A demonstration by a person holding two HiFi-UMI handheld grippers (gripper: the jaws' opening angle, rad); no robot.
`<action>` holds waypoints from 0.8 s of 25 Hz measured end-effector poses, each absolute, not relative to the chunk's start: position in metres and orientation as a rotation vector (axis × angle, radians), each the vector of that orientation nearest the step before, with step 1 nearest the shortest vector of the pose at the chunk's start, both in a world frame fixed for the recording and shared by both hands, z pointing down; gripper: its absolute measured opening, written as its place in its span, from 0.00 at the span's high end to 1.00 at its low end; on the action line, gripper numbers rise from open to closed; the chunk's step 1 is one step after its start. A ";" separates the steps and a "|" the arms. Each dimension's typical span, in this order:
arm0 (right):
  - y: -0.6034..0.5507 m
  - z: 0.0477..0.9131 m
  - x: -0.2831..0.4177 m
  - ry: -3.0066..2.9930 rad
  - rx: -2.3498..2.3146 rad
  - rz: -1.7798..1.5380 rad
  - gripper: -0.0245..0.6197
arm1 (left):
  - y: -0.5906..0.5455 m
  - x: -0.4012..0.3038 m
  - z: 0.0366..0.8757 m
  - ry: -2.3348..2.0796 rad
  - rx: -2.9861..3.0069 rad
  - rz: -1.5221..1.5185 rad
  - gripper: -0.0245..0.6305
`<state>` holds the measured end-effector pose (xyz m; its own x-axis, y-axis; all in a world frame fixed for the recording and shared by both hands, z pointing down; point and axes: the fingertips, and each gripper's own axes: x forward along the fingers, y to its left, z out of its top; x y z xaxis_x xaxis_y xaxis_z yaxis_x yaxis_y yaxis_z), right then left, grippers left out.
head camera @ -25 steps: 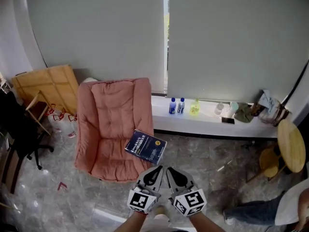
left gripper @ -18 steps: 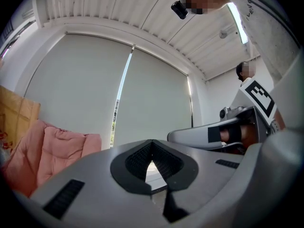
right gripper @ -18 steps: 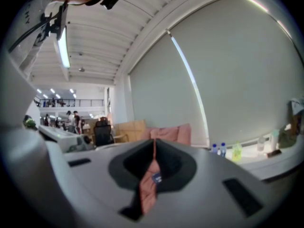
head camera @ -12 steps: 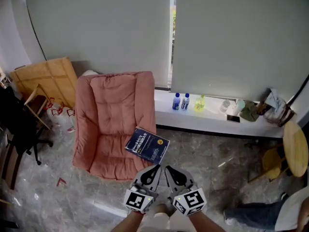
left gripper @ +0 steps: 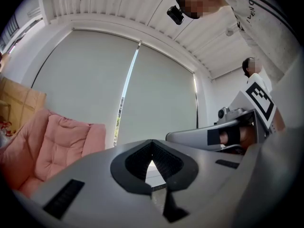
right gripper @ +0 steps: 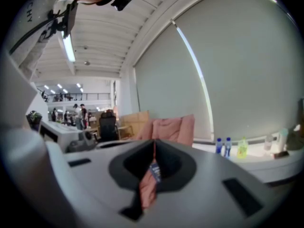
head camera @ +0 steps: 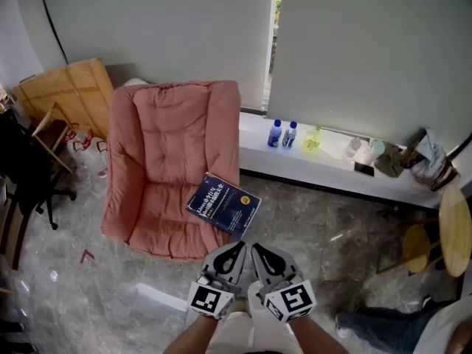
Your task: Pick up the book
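Book [head camera: 223,205]: dark blue cover, face up, lying askew on the front right corner of the armchair's seat. One corner reaches out past the seat edge toward the floor. Nothing touches it.
Armchair [head camera: 166,157]: pink, padded and quilted. It stands on the floor with its back toward the blinds.
Left gripper [head camera: 237,250]: low in the head view, near the book but apart from it, pointing toward the armchair. Its jaws are pressed together at the tips with nothing between them.
Right gripper [head camera: 257,251]: just beside the left gripper and pointing the same way. Its jaws are pressed together and pinch nothing; the book and armchair show far off through the slit below the tips.
Floor [head camera: 317,231]: grey polished stone.
Blinds [head camera: 162,28]: two, pale grey, drawn down, with a narrow strip of daylight between them.
Window ledge [head camera: 332,172]: white and low, running to the right of the armchair.
Blue bottles [head camera: 275,133]: two, upright, side by side on the ledge.
Yellow-green bottle [head camera: 313,139]: upright on the ledge, just right of the blue bottles.
Wooden boards [head camera: 70,94]: light-coloured, leaning at the wall left of the armchair.
Office chair [head camera: 26,175]: black, at the left edge.
Round table [head camera: 457,227]: wooden top, at the right edge.
Person [head camera: 383,323]: a leg in jeans at the lower right corner.
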<state>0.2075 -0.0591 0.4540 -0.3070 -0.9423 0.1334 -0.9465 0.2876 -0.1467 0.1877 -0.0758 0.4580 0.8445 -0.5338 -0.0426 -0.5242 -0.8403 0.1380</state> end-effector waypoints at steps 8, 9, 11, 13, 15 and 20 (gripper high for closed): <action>-0.077 0.487 0.215 -2.533 1.784 0.395 0.94 | -0.094 0.192 0.488 -0.901 2.852 -0.100 0.94; -0.080 0.491 0.216 -2.532 1.773 0.392 0.94 | -0.097 0.193 0.492 -0.908 2.846 -0.099 0.94; -0.085 0.499 0.218 -2.532 1.761 0.394 0.94 | -0.102 0.195 0.499 -0.921 2.836 -0.096 0.94; -0.090 0.508 0.223 -2.531 1.763 0.417 0.94 | -0.108 0.198 0.507 -0.931 2.827 -0.091 0.94; -0.095 0.517 0.228 -2.525 1.760 0.443 0.94 | -0.112 0.202 0.514 -0.941 2.815 -0.087 0.94; -0.108 0.538 0.237 -2.513 1.732 0.535 0.94 | -0.125 0.209 0.533 -0.967 2.782 -0.062 0.94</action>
